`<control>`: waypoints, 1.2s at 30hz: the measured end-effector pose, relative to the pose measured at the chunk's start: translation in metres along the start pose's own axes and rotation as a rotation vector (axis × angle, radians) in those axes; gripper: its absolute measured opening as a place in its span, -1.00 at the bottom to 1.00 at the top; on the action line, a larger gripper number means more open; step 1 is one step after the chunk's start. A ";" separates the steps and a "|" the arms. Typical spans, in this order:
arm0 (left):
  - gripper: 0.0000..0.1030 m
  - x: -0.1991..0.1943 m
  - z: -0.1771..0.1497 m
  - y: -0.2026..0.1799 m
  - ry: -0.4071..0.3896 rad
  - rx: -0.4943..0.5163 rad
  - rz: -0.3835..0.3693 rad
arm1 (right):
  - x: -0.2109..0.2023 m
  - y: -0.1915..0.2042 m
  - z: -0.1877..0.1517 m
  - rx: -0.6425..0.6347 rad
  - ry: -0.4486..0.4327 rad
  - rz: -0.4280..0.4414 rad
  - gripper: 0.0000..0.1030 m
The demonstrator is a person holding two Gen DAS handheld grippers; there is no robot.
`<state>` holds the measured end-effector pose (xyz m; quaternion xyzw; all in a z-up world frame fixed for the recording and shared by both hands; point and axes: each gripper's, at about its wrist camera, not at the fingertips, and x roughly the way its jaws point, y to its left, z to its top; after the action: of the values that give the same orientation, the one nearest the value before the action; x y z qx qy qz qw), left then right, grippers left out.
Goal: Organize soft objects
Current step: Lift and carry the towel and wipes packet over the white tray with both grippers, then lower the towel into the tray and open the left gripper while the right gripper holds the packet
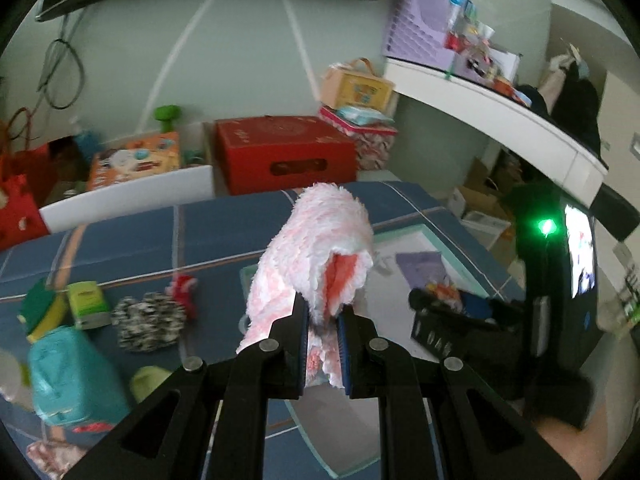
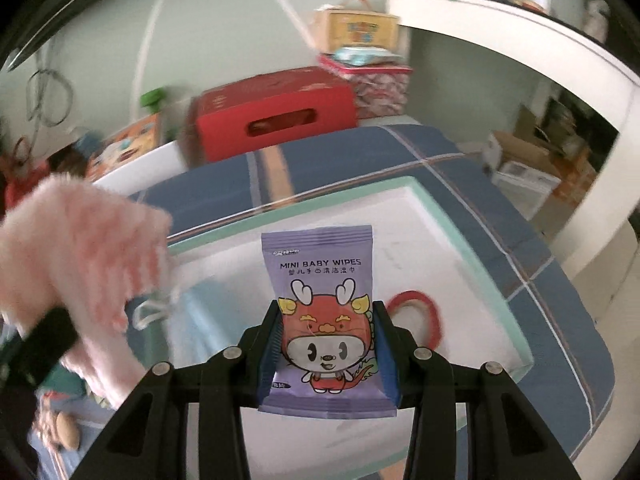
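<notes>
My left gripper (image 1: 323,320) is shut on a fluffy pink and white cloth (image 1: 316,248) and holds it up over the blue plaid bed (image 1: 120,240). The cloth also shows blurred at the left of the right wrist view (image 2: 80,240). My right gripper (image 2: 327,320) is shut on a purple pack of mini baby wipes (image 2: 320,264), held upright above a white tray with a mint rim (image 2: 480,248). A red ring (image 2: 424,312) and a light blue face mask (image 2: 192,312) lie in the tray. The right gripper shows as a dark shape in the left wrist view (image 1: 460,320).
On the bed at left lie a black and white fuzzy item (image 1: 148,322), a small red toy (image 1: 184,286), a green pack (image 1: 86,304), a sponge (image 1: 40,312), a teal bag (image 1: 72,376). A red box (image 1: 284,152) and cartons stand behind the bed. A white shelf (image 1: 500,116) is at right.
</notes>
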<state>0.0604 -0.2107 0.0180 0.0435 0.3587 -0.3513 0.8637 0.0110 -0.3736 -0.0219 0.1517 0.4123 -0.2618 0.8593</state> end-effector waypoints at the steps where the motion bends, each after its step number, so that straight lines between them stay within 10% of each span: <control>1: -0.74 0.006 -0.001 -0.001 0.007 -0.006 -0.015 | 0.001 -0.005 0.001 0.014 -0.005 -0.008 -0.13; 30: -0.72 0.083 -0.006 -0.016 0.065 -0.042 -0.114 | 0.048 -0.021 0.023 0.015 -0.007 -0.116 -0.10; 36: -0.13 0.076 0.001 -0.017 0.075 -0.034 -0.083 | 0.043 -0.024 0.024 0.015 0.005 -0.130 0.25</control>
<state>0.0878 -0.2675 -0.0283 0.0271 0.3984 -0.3790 0.8348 0.0353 -0.4185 -0.0420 0.1318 0.4213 -0.3201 0.8383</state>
